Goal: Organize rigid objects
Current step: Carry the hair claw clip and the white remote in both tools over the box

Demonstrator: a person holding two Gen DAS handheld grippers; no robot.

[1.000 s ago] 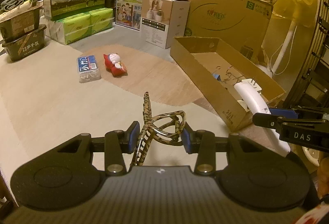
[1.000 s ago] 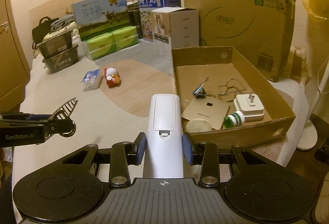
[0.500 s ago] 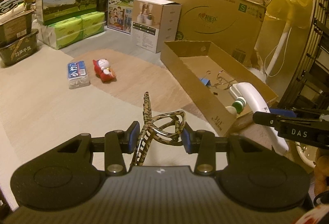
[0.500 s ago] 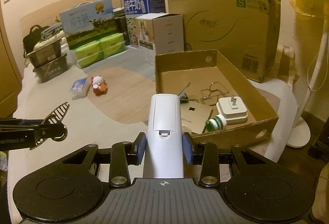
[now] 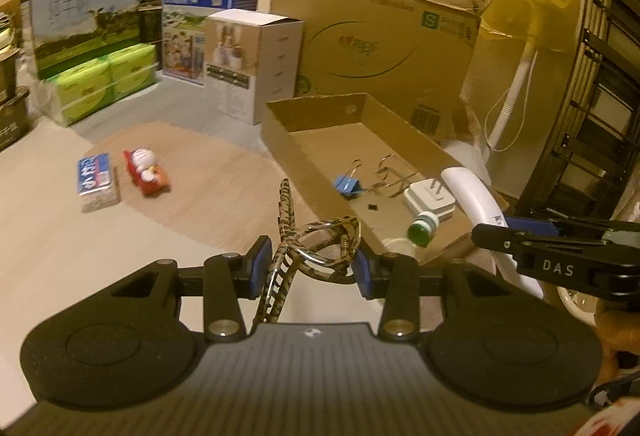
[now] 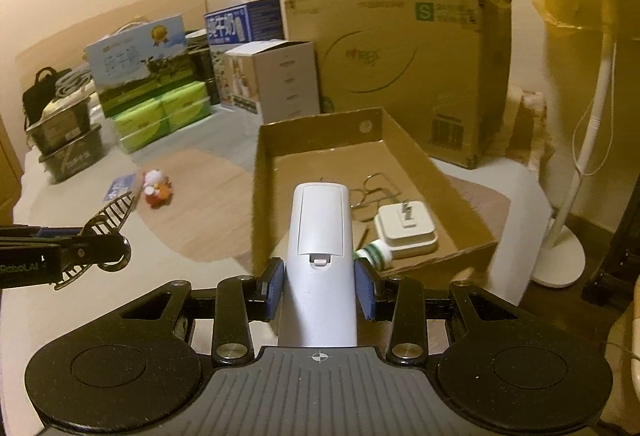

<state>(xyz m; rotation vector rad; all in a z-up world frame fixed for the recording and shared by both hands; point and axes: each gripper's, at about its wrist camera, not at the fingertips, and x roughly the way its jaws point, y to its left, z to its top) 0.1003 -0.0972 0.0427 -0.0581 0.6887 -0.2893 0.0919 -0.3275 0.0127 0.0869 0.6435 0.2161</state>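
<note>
My left gripper (image 5: pixel 308 266) is shut on a leopard-print hair claw (image 5: pixel 316 240), held above the floor just left of the low cardboard tray (image 5: pixel 280 134). My right gripper (image 6: pixel 319 282) is shut on a white remote control (image 6: pixel 320 236), held over the tray's near wall (image 6: pixel 260 204). The remote also shows in the left wrist view (image 5: pixel 474 196), and the hair claw in the right wrist view (image 6: pixel 106 220). In the tray lie a blue binder clip (image 5: pixel 347 185), wire hooks (image 6: pixel 370 190), a white plug adapter (image 6: pixel 405 226) and a green-capped bottle (image 6: pixel 374 251).
On the floor mat lie a small red-and-white toy (image 5: pixel 146 172) and a blue-topped packet (image 5: pixel 96 182). Milk cartons (image 5: pixel 208 24), green tissue packs (image 5: pixel 100 80), a white box (image 5: pixel 252 64) and a large cardboard box (image 5: pixel 384 32) stand behind. A fan stand (image 6: pixel 560 260) is at right.
Both grippers have moved toward the tray, which now sits closer and more central in both views. The remote has come over the tray's near wall. Both grips are unchanged.
</note>
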